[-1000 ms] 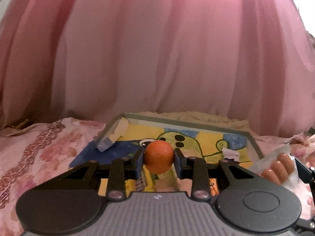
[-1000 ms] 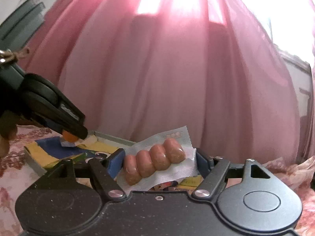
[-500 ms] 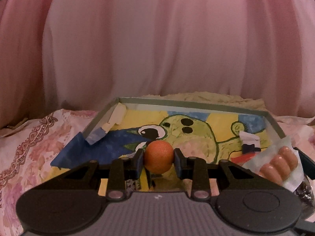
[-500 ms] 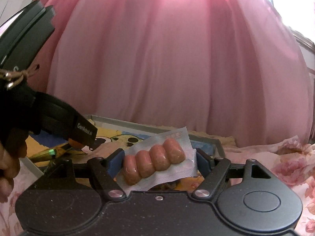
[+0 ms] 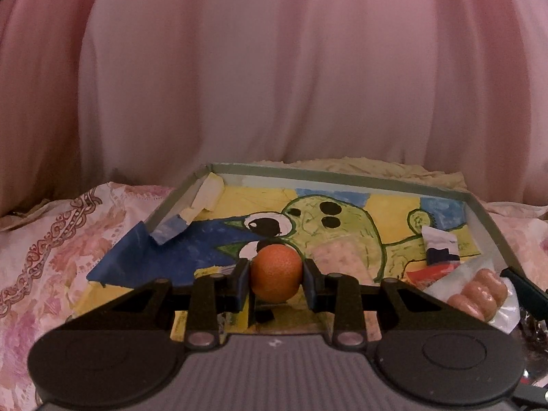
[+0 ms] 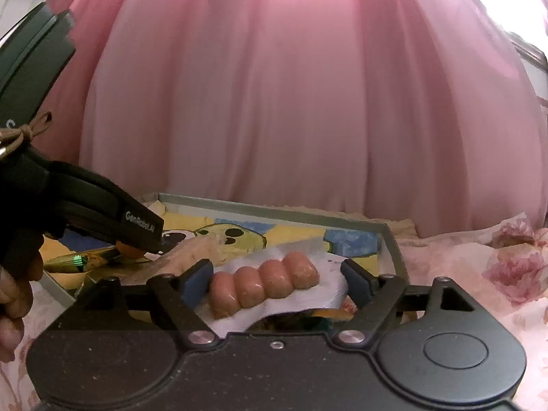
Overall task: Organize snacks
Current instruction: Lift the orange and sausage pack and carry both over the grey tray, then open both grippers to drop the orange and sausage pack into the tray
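Above the painted tray [image 5: 342, 176] on the flowered bedcover [image 5: 61, 239]: left gripper [image 5: 276, 274] pinching a small orange [image 5: 276, 272], right gripper [image 6: 274, 282] clamped on a sealed sausage packet [image 6: 265, 282]. Carry step, both over the tray. Next, probably: lower onto free tray floor, then spread the jaws gently, away from the small white sachet [image 5: 440, 243].

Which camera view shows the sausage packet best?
The right wrist view: the sausage packet sits centered and close, gripped between the right tongs, with all four sausage links visible. In the left wrist view the packet appears only at the right edge, smaller and partly cut off.
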`<control>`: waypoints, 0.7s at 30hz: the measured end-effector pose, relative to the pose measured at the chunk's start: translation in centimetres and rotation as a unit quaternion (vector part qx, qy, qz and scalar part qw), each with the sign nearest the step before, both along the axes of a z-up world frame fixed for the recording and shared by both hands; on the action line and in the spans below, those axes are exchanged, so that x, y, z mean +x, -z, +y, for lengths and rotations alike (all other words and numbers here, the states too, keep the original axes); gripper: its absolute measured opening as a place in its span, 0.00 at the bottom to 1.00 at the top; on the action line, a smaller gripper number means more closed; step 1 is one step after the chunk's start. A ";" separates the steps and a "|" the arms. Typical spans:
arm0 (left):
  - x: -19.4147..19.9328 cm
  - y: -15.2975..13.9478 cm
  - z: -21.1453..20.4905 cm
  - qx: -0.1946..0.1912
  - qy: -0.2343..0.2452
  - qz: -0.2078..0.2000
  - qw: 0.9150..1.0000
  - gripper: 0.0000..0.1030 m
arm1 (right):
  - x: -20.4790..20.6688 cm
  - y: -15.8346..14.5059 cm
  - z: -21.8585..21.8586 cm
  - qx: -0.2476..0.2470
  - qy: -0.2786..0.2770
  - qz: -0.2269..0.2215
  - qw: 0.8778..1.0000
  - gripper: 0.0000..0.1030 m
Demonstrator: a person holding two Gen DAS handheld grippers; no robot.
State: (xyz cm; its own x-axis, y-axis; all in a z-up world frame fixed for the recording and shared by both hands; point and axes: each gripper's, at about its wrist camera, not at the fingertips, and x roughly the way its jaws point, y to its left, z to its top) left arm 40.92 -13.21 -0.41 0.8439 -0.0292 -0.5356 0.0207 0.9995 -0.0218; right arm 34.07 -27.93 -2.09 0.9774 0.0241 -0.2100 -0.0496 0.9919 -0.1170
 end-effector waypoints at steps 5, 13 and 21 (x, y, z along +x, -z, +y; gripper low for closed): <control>0.0 0.2 0.0 0.002 0.002 -0.001 1.000 0.35 | -0.1 -0.2 -0.1 0.003 -0.001 0.000 1.000 0.81; -0.1 0.3 0.0 -0.001 -0.001 -0.004 1.000 0.35 | 0.0 -0.1 -0.1 0.006 -0.004 0.001 1.000 0.82; -0.2 0.1 0.4 -0.014 -0.019 -0.007 1.000 0.65 | 0.0 -0.1 -0.3 0.016 -0.002 -0.004 1.000 0.92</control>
State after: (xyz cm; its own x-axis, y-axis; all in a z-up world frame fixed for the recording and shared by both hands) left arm 40.69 -12.84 -0.56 0.8523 -0.0116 -0.5230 -0.0169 0.9986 -0.0497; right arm 34.12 -28.27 -1.97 0.9790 0.0342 -0.2011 -0.0524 0.9949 -0.0863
